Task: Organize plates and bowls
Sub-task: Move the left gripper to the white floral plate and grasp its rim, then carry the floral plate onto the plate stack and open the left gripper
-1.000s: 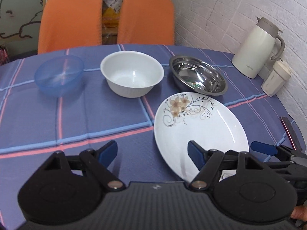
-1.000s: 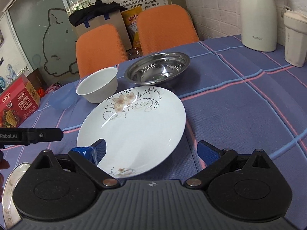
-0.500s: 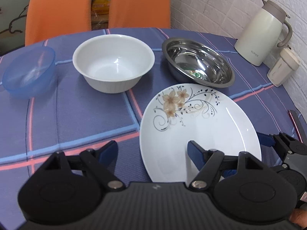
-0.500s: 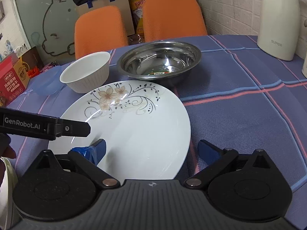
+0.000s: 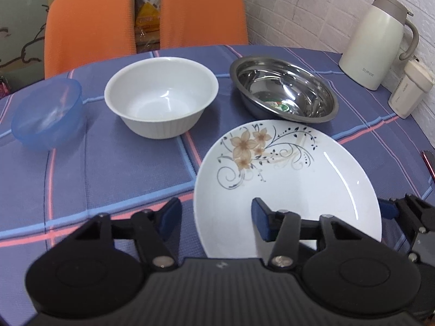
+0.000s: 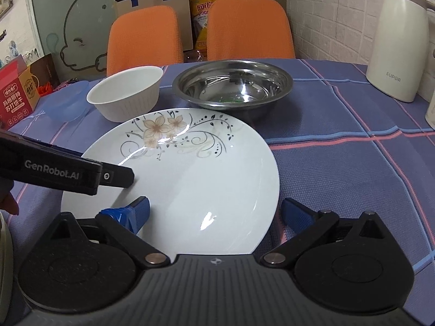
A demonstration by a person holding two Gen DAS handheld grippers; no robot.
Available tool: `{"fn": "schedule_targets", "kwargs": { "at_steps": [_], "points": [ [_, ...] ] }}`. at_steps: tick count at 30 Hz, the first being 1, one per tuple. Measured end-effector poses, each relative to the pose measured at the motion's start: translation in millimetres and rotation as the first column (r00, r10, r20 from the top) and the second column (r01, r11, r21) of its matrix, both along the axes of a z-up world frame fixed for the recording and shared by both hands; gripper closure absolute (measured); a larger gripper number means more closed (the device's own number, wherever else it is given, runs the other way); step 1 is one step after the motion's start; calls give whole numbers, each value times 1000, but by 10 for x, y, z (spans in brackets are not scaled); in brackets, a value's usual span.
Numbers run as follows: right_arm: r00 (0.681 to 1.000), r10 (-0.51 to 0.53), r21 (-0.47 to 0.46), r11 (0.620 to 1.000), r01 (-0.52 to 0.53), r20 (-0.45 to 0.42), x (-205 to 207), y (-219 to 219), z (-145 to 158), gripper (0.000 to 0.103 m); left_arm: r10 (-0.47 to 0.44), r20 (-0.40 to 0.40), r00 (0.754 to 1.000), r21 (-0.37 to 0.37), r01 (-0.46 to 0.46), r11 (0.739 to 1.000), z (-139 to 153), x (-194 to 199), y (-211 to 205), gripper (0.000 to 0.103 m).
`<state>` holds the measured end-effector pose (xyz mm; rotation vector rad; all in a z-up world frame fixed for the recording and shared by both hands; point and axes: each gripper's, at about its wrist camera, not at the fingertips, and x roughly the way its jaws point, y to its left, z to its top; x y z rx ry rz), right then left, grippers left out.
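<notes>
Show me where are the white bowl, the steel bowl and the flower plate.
white bowl (image 5: 163, 100): left wrist view, inner bottom.
steel bowl (image 5: 285, 92): left wrist view, inner wall.
flower plate (image 6: 190, 174): right wrist view, bare centre.

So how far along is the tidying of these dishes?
Barely begun. Done: nothing; the blue bowl, white bowl and steel bowl stand apart, unstacked. In hand: the left gripper and right gripper each straddle a rim of the flowered plate; the left's jaws have just been closing around it, neither gripping yet. Left: lifting the plate and grouping everything.
</notes>
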<state>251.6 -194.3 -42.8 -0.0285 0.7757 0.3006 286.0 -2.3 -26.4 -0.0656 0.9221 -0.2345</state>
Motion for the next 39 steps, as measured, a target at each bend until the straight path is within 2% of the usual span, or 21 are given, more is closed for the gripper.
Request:
{"fn": "schedule_targets", "kwargs": {
  "at_steps": [2,4,8,11,14,18,22,25,31,35,39],
  "points": [
    [1000,28,25,999,-28,0,-51,65,4,12,23,-3,1000,13,-23,1000,6,2,-52,59],
    [999,43,-10,999,-43,9,-110,172,-8,12,36,-19,999,2,-36,999,13,18,-37,60],
    [1000,8,17,1000,-8,-10,-106,179,24,12,27,-44,999,-8,-28,1000,53,-29,-21,64],
    [999,-30,68,997,32,-24,-119,148,84,12,22,-15,1000,-6,-22,1000,148,-128,8,65],
    [999,-31,63,998,29,22,-231,197,186,12,27,31,999,4,-27,1000,252,-223,49,65],
    [998,-13,50,999,10,61,-310,287,264,12,36,30,999,-9,-36,999,266,-308,141,65],
    [1000,-11,94,996,8,27,-317,303,218,12,47,71,996,18,-49,999,320,-452,186,65],
    [999,0,72,997,-3,41,-384,395,256,12,70,96,993,15,-72,997,402,-575,289,65],
    [994,47,85,995,-55,95,-620,573,428,12,139,155,978,8,-142,990,587,-1052,647,65],
    [985,110,95,988,-124,134,-962,794,527,12,211,194,958,28,-220,975,660,-1508,956,65],
    [970,185,113,973,-204,158,-1344,1063,551,12,283,191,940,36,-295,955,614,-1949,1268,65]
  ]
}}
